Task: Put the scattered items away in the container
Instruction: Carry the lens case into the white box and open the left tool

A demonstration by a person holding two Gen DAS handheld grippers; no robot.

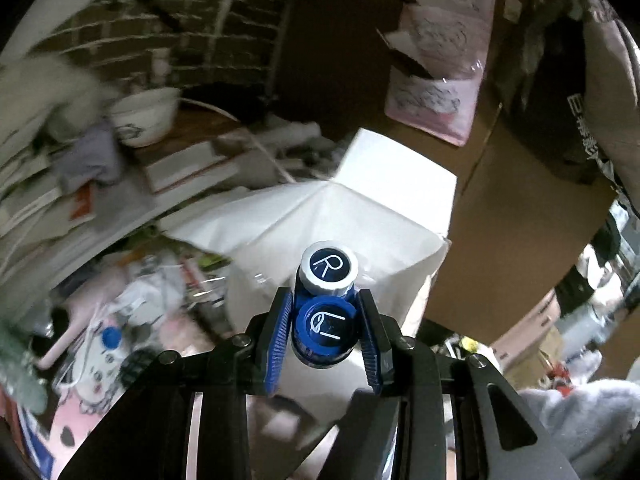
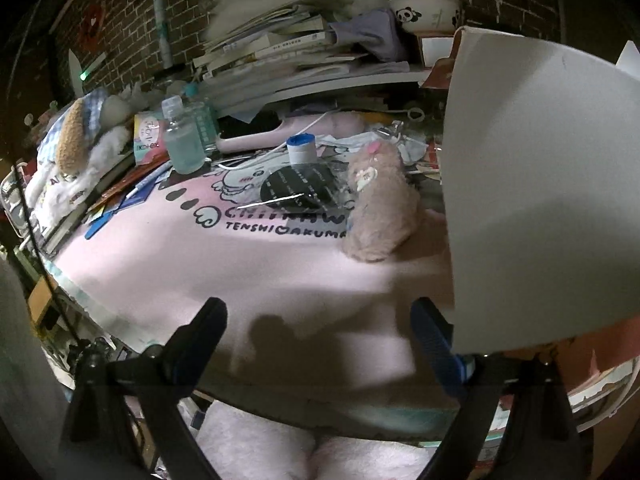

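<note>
My left gripper [image 1: 325, 328] is shut on a blue contact lens case [image 1: 326, 304], pinched at its blue "L" cap with the white "R" cap sticking out ahead. It hangs above a white paper bag [image 1: 360, 204] whose open mouth faces it. In the right wrist view my right gripper [image 2: 320, 344] stands open with nothing between its fingers, low over the pink printed mat [image 2: 224, 264]. The white bag's wall [image 2: 536, 184] rises just right of its right finger. On the mat lie a pink plush toy [image 2: 380, 212], a black round packet [image 2: 300, 188], a clear bottle [image 2: 182, 140] and a blue-capped white jar [image 2: 302, 148].
Stacked books and papers [image 2: 288, 52] and a panda bowl [image 2: 426, 12] crowd the back against a brick wall. Plush toys [image 2: 76, 148] sit at the left. Cardboard boxes [image 1: 520, 216] stand beyond the bag. A person's pink-clad legs [image 2: 304, 448] show under the table edge.
</note>
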